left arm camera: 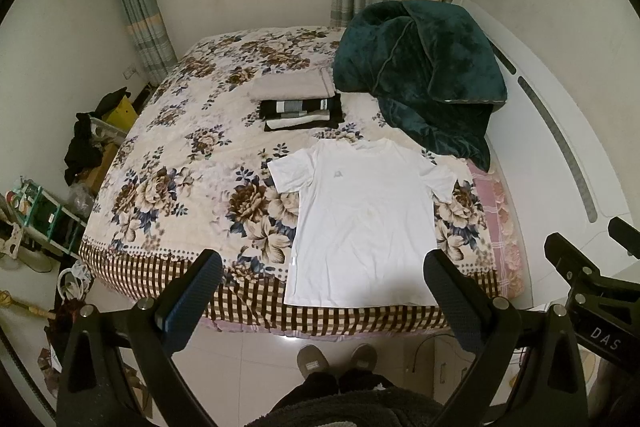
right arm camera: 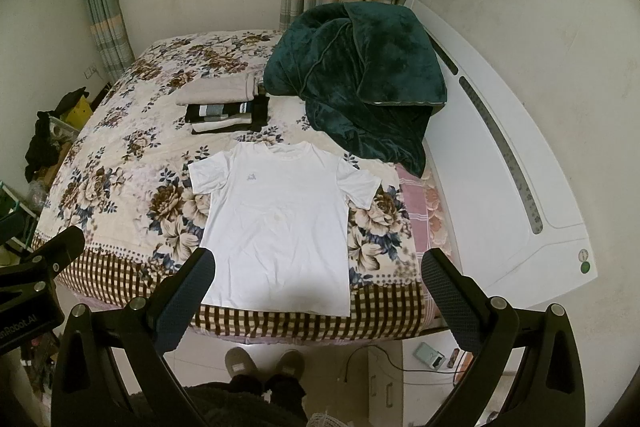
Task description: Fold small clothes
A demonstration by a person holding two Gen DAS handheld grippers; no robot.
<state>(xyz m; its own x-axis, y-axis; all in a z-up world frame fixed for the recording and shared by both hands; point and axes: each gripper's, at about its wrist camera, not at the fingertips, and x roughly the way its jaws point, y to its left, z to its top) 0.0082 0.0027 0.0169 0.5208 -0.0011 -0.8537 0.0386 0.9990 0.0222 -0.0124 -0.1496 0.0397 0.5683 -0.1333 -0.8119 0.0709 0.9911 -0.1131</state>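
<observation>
A white T-shirt [left arm camera: 360,223] lies flat and face up on the flowered bedspread [left arm camera: 180,163], its hem at the bed's near edge; it also shows in the right wrist view [right arm camera: 276,227]. My left gripper [left arm camera: 324,275] is open and empty, held high above the hem. My right gripper [right arm camera: 318,273] is open and empty, also high above the near edge. The right gripper's body shows at the right of the left wrist view [left arm camera: 592,291].
A pile of folded clothes [left arm camera: 300,107] lies beyond the shirt. A dark green blanket [left arm camera: 420,75] is heaped at the back right by the white headboard [left arm camera: 560,147]. Clutter and boxes [left arm camera: 80,155] stand on the floor at left. The person's slippers [left arm camera: 336,357] are below.
</observation>
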